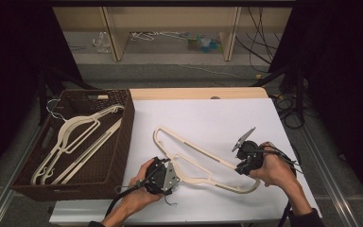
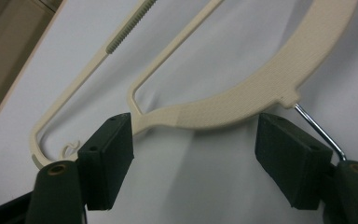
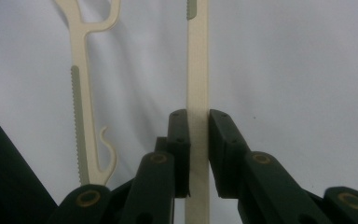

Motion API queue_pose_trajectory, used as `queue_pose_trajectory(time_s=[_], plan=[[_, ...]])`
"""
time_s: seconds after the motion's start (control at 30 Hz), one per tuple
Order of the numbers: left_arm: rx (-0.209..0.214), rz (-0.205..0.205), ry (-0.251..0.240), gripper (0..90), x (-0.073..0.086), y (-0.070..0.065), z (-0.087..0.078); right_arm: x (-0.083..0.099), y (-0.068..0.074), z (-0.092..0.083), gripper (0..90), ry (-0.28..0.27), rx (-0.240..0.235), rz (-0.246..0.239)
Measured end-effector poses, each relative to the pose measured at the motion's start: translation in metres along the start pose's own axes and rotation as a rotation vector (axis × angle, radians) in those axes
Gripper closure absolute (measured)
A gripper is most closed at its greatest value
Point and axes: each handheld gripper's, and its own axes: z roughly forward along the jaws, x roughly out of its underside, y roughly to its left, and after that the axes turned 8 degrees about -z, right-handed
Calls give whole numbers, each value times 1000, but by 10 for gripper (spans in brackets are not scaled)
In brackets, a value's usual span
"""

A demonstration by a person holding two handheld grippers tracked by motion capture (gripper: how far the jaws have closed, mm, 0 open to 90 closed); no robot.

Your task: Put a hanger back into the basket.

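- On the white-covered desk [image 1: 208,118] lies a cream plastic clothes hanger [image 1: 196,158], spread flat between the person's two hands, well apart from the brown wicker basket [image 1: 123,142] at the desk's left edge.
- Inside that basket rest two more cream hangers [image 1: 73,142], so the step in hand looks like gathering this last hanger for the basket.
- Right hand-held gripper [image 1: 243,163]: in its own view the jaws are clamped together on the hanger's flat straight bar [image 3: 197,93], which runs upright between the pads.
- Left hand-held gripper [image 1: 165,176]: its jaws stand wide apart, straddling the curved shoulder [image 2: 242,100] near the metal hook [image 2: 319,130], touching nothing that I can tell.
- Next move, as I judge it: close the left jaws on the shoulder near the neck, then lift both ends together and carry the hanger left over the basket rim.
- Care is needed that the thin bar does not twist or slip from the right grip during the lift.
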Motion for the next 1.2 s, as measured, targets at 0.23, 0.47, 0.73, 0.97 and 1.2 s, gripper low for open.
queue_pose_trajectory(time_s=[0.23, 0.47, 0.73, 0.97, 1.2], plan=[[7, 84, -83, 297, -5, 6, -6, 8, -10, 7, 795, -11, -37, 2], [98, 211, -131, 357, -7, 6, -8, 15, -17, 17, 795, -27, -88, -9], [187, 319, -166, 576, -8, 1, -9, 20, -21, 23, 795, -39, -121, -25], [213, 443, -156, 697, -17, -7, -15, 23, -23, 26, 793, -34, -133, -39], [198, 538, -174, 769, -26, -9, -26, 26, -25, 28, 789, -42, -144, -39]])
